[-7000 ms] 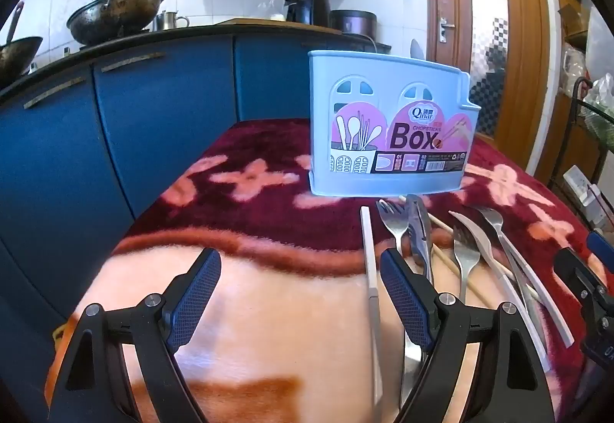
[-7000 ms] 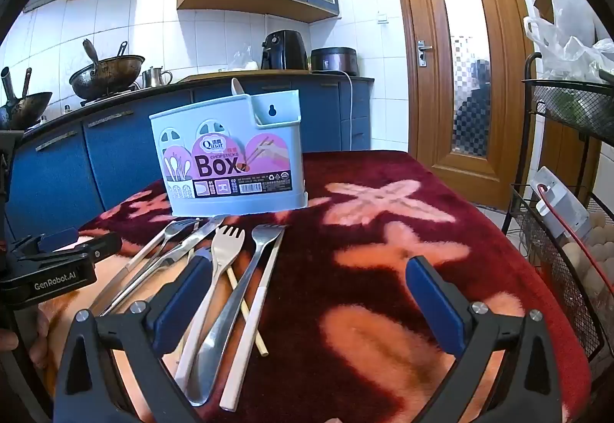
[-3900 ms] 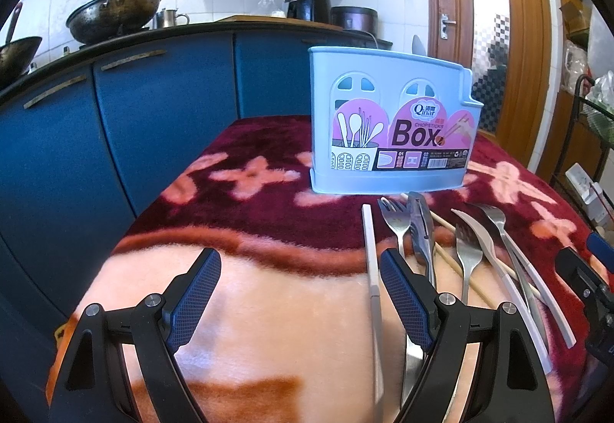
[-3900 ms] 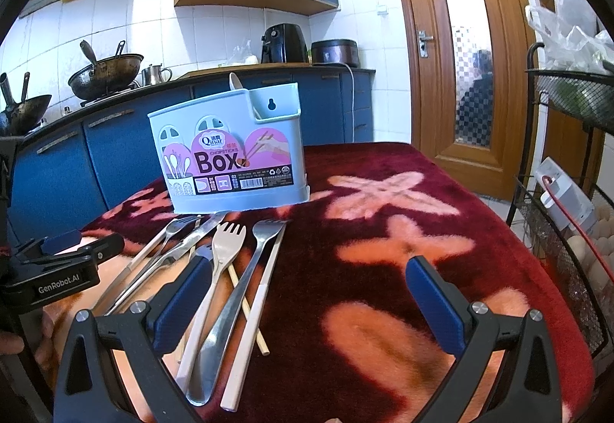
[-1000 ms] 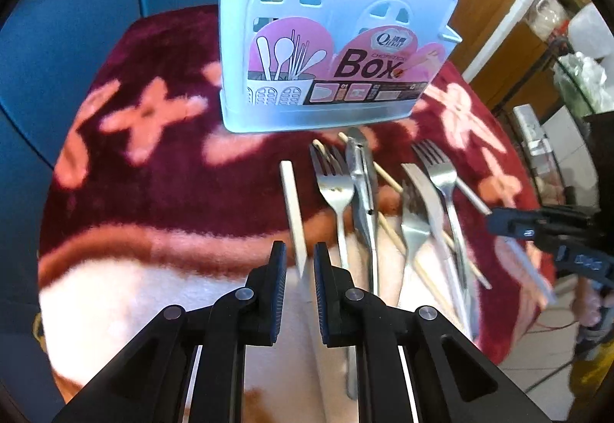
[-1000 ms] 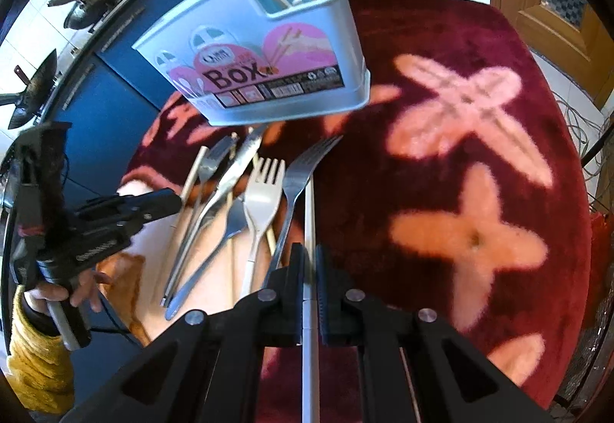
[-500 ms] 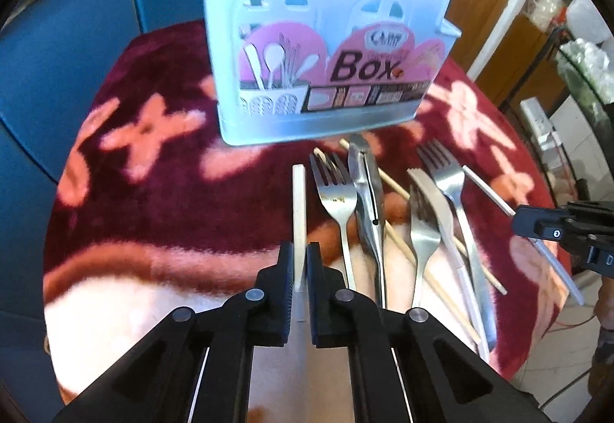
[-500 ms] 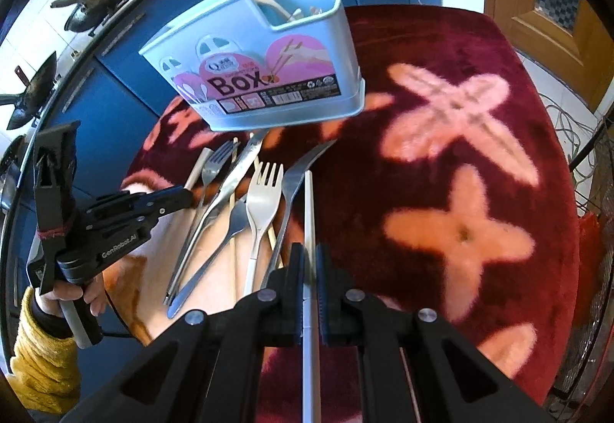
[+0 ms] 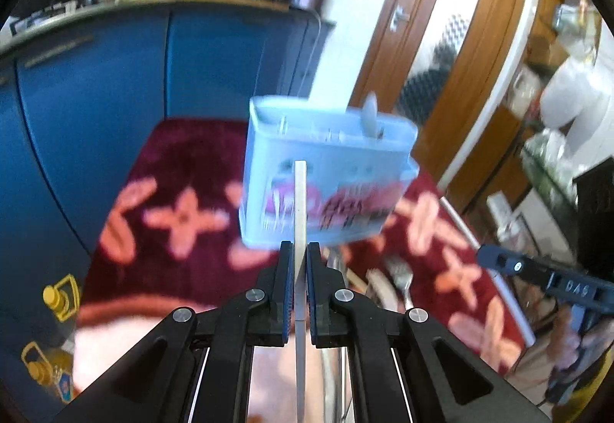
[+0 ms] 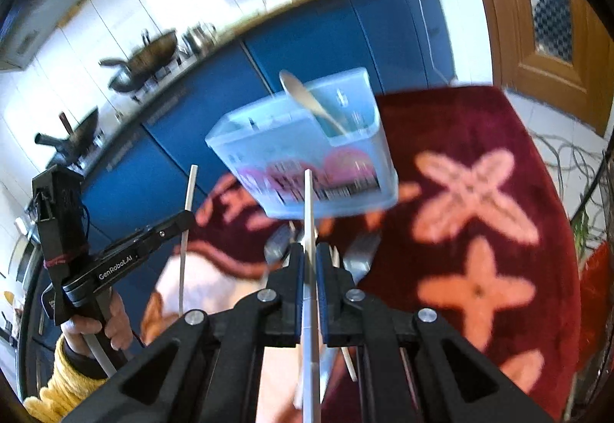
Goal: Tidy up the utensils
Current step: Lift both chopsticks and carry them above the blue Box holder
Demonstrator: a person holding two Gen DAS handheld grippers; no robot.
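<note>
Left gripper [image 9: 296, 265] pinches a white chopstick [image 9: 300, 216]. Right gripper [image 10: 310, 262] pinches another chopstick [image 10: 308, 216]; the blue box [image 10: 307, 158] sits just ahead of both.

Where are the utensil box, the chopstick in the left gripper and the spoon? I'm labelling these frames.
utensil box [image 9: 330, 154]: left wrist view, front wall near the rim.
chopstick in the left gripper [image 9: 300, 208]: left wrist view, mid-shaft.
spoon [image 10: 303, 93]: right wrist view, on its bowl.
</note>
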